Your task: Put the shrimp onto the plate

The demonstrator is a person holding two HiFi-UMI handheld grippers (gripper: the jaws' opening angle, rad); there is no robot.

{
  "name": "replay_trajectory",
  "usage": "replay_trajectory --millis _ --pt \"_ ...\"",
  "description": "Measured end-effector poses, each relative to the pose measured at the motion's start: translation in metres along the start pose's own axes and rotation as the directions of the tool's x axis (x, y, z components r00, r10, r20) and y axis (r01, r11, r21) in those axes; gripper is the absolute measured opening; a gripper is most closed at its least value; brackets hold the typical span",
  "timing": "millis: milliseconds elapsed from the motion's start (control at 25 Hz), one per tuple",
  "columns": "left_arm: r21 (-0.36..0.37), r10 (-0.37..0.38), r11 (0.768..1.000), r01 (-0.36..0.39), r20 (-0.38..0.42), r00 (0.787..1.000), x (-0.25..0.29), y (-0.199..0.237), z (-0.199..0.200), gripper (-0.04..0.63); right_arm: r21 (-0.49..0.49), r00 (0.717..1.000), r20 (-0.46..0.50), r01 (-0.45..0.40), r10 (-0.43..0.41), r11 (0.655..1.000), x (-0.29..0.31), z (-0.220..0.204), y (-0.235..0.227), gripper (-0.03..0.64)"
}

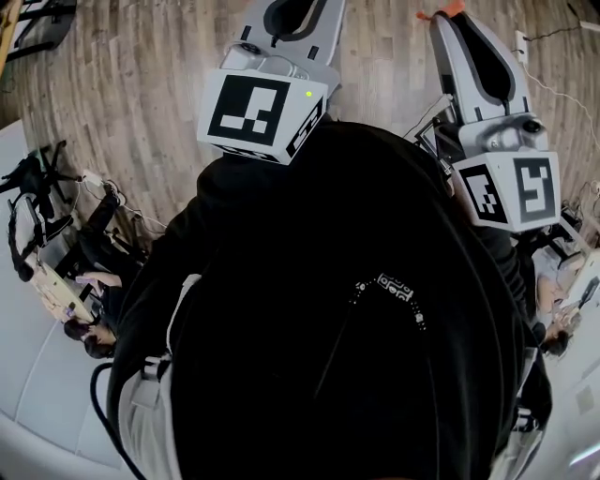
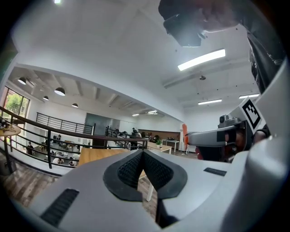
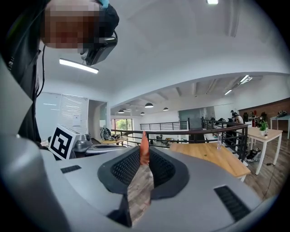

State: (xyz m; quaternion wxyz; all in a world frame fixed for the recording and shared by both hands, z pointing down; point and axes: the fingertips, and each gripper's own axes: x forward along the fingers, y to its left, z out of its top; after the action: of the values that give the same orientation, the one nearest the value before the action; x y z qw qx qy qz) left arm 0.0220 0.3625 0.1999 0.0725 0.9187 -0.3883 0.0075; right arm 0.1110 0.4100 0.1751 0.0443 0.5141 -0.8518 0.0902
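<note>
No plate shows in any view. The shrimp is a thin orange piece pinched at the tips of my right gripper, which is shut on it; it also shows as an orange bit at that gripper's tip and as an orange sliver from the left gripper view. My left gripper is shut with nothing between its pads. Both grippers are held up level in front of the person's black-clad chest, the left one pointing away over the wooden floor.
A wooden table and a black railing lie ahead of the right gripper. Another wooden table stands ahead of the left one. People sit at desks to the left, on a floor of wood planks.
</note>
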Motion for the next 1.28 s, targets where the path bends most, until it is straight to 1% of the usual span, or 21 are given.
replay_trajectory --millis 120,240,520,680,800,1080,1280 --pt "-0.003 -0.013 1.000 0.013 0.006 1.000 0.014 0.031 0.009 -0.006 -0.015 1.000 0.009 0.020 -0.020 1.000 0.031 0.013 -0.002 0.072" --pt "-0.002 -0.023 1.000 0.023 0.011 1.000 0.019 0.058 0.016 -0.006 -0.008 1.000 0.003 0.027 -0.027 1.000 0.057 0.017 0.003 0.072" --pt "0.006 -0.042 0.999 0.042 0.031 0.999 0.023 0.110 0.026 -0.006 0.011 1.000 0.020 0.011 -0.012 1.000 0.113 0.027 0.017 0.072" --pt "-0.011 -0.054 0.998 0.054 0.006 0.999 0.027 0.124 0.020 -0.006 0.006 1.000 0.019 0.010 -0.010 1.000 0.133 0.027 0.021 0.072" --pt "-0.002 -0.069 0.998 0.069 -0.001 0.998 0.030 0.126 0.019 -0.006 0.006 1.000 0.029 -0.004 0.004 1.000 0.145 0.029 0.021 0.072" --pt "0.008 -0.012 1.000 0.011 0.020 1.000 0.022 0.155 0.028 -0.006 -0.015 0.996 0.046 -0.077 0.077 0.997 0.174 0.040 0.031 0.072" --pt "0.039 0.016 0.999 -0.017 0.029 0.999 0.024 0.167 0.033 -0.006 -0.019 0.991 0.063 -0.118 0.119 0.993 0.194 0.045 0.029 0.072"
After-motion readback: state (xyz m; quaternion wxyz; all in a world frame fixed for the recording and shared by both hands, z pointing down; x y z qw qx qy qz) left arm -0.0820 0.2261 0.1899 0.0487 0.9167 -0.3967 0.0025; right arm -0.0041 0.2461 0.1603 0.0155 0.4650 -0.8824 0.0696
